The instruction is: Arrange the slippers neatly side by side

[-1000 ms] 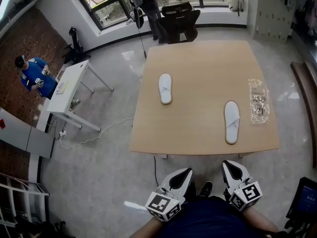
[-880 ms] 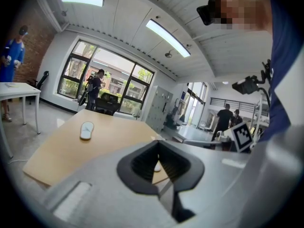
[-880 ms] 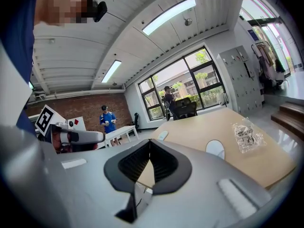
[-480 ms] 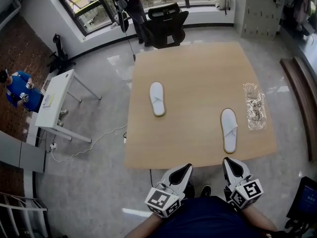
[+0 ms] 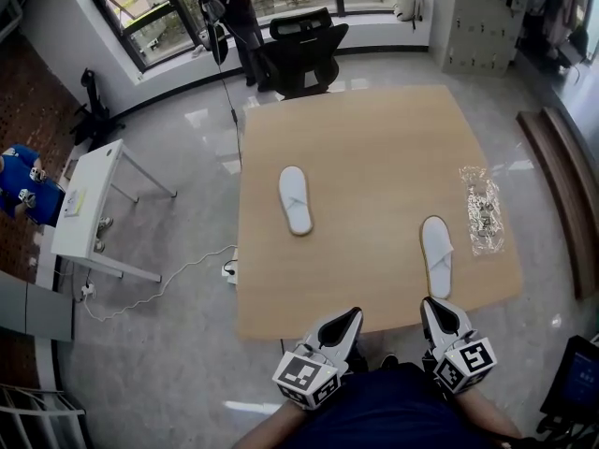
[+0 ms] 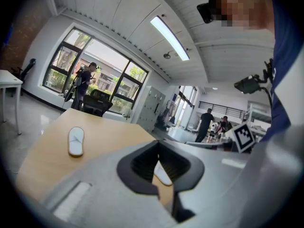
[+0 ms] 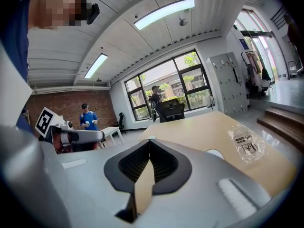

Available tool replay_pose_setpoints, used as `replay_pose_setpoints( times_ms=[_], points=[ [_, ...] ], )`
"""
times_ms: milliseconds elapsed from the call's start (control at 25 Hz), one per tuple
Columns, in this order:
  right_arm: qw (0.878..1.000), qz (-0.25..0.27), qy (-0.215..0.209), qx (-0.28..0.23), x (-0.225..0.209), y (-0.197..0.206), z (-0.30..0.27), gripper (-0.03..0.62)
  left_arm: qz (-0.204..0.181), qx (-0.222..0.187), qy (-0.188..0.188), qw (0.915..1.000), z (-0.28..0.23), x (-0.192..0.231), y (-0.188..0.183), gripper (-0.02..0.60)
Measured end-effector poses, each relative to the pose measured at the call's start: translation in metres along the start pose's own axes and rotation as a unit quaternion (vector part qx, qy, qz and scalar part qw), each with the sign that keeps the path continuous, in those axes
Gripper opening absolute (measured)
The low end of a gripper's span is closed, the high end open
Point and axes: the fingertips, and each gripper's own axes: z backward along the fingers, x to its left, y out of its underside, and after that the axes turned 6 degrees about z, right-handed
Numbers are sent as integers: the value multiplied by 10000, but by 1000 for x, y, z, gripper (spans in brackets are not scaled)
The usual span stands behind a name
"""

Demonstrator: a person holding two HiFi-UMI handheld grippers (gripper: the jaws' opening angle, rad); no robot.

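Left gripper [image 5: 348, 318], right gripper [image 5: 432, 307] closed, empty — at table's [image 5: 374, 148] near edge; slippers [image 5: 295, 199] [image 5: 436, 254] well apart.

The left tool [image 5: 350, 316] and the right tool [image 5: 431, 305] are held side by side, close in front of the person's torso. Both point toward the surface [image 5: 374, 148]. In the head view their tips lie about at its near edge. The two tools angle slightly inward, so the tips sit closer together than the marker cubes at their backs. Each tool's jaws are pressed together with nothing between them. A forearm runs in behind each tool from below.
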Motion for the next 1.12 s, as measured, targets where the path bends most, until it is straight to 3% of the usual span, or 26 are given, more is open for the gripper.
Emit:
replay_pose_setpoints(
  times_ms=[320, 640, 880, 1120],
  points=[
    [9998, 111, 70, 138, 17, 3, -18, 11, 170, 5, 37, 9998, 6, 28, -7, 3],
    [9994, 94, 58, 338, 7, 12, -35, 11, 302, 112, -87, 9994, -2, 45, -5, 3],
    [9997, -21, -102, 242, -9, 5, -54, 11, 114, 85, -307, 9994, -14, 53, -17, 3],
    [9994, -48, -226, 249, -54, -8, -80, 11, -37, 117, -479, 9988, -55, 55, -28, 3]
  ],
)
